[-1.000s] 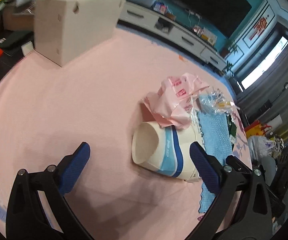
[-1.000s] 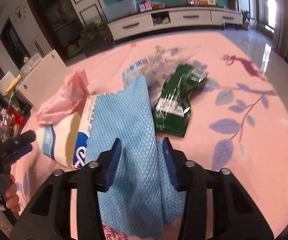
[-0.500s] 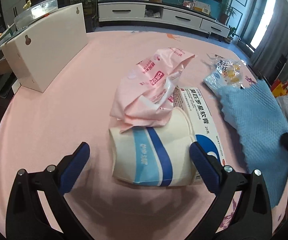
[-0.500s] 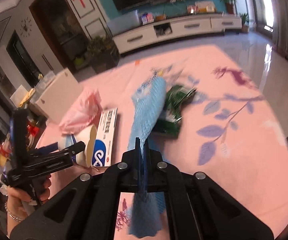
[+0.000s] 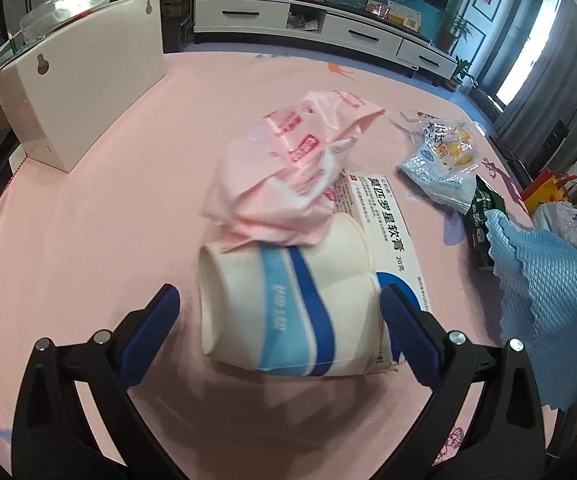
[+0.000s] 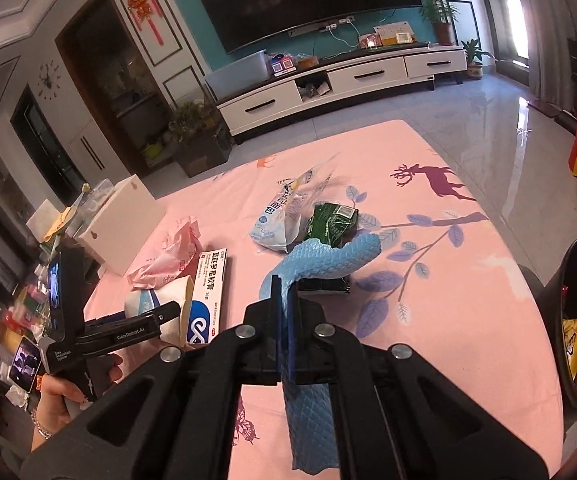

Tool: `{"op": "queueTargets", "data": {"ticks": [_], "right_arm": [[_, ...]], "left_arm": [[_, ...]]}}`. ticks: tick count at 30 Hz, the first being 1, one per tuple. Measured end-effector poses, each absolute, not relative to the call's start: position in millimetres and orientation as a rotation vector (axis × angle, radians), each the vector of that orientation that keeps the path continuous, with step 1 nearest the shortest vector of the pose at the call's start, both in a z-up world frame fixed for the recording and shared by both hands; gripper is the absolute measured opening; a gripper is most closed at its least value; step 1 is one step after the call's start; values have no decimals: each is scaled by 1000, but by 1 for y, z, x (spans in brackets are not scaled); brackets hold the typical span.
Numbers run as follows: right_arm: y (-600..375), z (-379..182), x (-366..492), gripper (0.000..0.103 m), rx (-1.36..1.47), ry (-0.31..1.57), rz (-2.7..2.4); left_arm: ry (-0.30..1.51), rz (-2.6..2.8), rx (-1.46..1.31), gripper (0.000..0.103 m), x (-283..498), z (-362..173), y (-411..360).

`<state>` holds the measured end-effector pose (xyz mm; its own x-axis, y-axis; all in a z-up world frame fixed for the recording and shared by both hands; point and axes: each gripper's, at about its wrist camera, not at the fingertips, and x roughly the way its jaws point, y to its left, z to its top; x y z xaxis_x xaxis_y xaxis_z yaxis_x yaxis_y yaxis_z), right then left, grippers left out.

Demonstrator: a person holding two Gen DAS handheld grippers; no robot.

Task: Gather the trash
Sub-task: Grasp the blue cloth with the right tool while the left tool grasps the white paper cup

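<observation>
The squashed white paper cup with blue stripes [image 5: 288,304] lies on its side on the pink table cover [image 5: 88,220], right in front of the left gripper [image 5: 278,316]. Its long way runs across, from one blue finger to the other, with the mouth to the left. The left gripper is wide open, one finger on each side of the cup, so it is the nearer one. The right gripper [image 6: 284,312] is pinched tight on the blue bumpy cloth [image 6: 320,264], held up off the table.
</observation>
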<state>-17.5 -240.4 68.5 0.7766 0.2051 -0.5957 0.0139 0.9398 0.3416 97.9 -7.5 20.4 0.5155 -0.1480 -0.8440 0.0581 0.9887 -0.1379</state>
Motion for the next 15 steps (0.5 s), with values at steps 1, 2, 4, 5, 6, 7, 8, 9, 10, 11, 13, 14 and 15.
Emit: {"op": "queueTargets", "data": {"ticks": [1, 2, 4, 5, 6, 7, 8, 9, 10, 11, 13, 14, 15], "right_arm": [[-240, 69, -18, 3, 339, 676, 103], [-241, 69, -19, 3, 338, 676, 102], [-242, 69, -20, 3, 340, 671, 100], [-243, 70, -20, 3, 338, 669, 99], [-243, 71, -20, 3, 337, 668, 97], [-244, 71, -21, 3, 336, 666, 94], [-245, 71, -21, 3, 335, 666, 92], [-245, 71, -22, 3, 337, 665, 92], [-246, 72, -22, 3, 338, 664, 93], [-246, 73, -22, 3, 339, 664, 92], [-247, 75, -23, 3, 340, 659, 90], [-248, 77, -25, 3, 341, 656, 90], [-249, 78, -26, 3, 342, 652, 91]], "left_arm": [[1029, -126, -92, 100, 97, 20, -10], [1035, -127, -88, 100, 97, 19, -10], [1031, -133, -80, 100, 96, 19, -14], [1031, -131, -68, 100, 95, 18, -16], [1035, -124, -44, 100, 99, 15, -19], [1037, -119, -31, 100, 99, 13, -19], [1028, -122, -45, 100, 99, 12, -17], [1029, -116, -60, 100, 99, 11, -15], [1033, -113, -73, 100, 100, 11, -13], [1036, -116, -94, 100, 101, 11, -11], [1034, -125, -130, 100, 100, 10, -5], [1038, -127, -148, 95, 101, 8, -3], [1035, -125, -154, 93, 100, 7, -2]]}}
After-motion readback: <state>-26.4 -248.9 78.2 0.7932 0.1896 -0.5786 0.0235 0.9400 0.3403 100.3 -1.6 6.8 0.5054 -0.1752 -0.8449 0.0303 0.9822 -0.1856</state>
